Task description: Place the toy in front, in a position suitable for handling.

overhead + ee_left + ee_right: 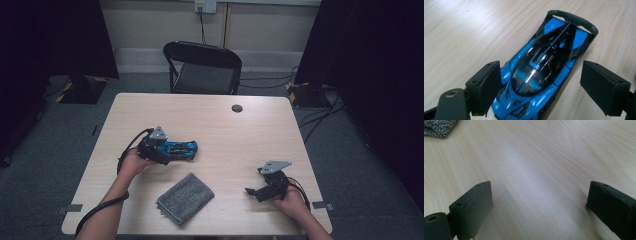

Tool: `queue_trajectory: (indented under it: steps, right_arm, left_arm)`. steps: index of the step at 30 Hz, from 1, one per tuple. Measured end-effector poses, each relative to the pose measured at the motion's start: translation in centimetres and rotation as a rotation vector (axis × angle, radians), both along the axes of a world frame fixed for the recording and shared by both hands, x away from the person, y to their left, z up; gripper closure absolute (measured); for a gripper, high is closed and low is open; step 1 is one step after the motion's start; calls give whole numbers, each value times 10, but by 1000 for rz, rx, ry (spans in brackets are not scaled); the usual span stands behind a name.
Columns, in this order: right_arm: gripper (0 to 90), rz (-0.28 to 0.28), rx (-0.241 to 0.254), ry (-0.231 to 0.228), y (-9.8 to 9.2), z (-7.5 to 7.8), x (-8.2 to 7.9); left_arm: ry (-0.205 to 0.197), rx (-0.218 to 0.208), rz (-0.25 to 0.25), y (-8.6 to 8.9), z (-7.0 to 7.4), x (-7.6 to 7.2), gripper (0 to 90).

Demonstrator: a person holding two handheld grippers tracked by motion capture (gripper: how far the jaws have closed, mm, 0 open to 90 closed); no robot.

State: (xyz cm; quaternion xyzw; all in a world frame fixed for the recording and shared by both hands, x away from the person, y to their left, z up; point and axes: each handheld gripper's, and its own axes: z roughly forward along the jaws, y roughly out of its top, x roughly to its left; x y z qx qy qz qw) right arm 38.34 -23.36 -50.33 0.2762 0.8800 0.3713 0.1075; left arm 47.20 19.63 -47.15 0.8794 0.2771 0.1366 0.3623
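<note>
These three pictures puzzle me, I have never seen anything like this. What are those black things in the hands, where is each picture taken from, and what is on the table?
No robot here: a person sits at a wooden table and holds a two-jaw hand tool in each hand. The high view looks down from above. The left gripper and the right gripper each carry a small camera that looks along their own black jaws, which gives the other two pictures. In the left gripper view, a blue and black toy car lies between the open jaws; one jaw is right beside it, the other stands apart, so it is not clamped. The right gripper's jaws are open over bare wood. A folded grey cloth lies near the front edge.
</note>
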Motion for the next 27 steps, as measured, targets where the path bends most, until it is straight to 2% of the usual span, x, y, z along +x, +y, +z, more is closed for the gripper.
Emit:
queue_trajectory:
  steps: [3, 12, 16, 22, 25, 27]
  right_arm:
    - [58, -1, 0, 0, 0, 0, 0]
    - [57, -1, 0, 0, 0, 0, 0]
    - [58, -2, 0, 0, 0, 0, 0]
    - [58, -3, 1, -1, 0, 0, 0]
    - [58, -6, 1, -1, 0, 0, 0]
    - [58, -7, 1, -1, 0, 0, -1]
  left_arm:
    - [0, -3, 5, -4, -2, 4, 163]
    - [16, -8, -33, -10, -6, 16, 158]
    - [9, -14, -52, -11, -8, 17, 150]
    - [-14, 39, -114, -14, -14, 19, 91]
    - [-6, 31, -120, -13, -17, 21, 71]
    - [-5, 48, -132, -13, -18, 22, 57]
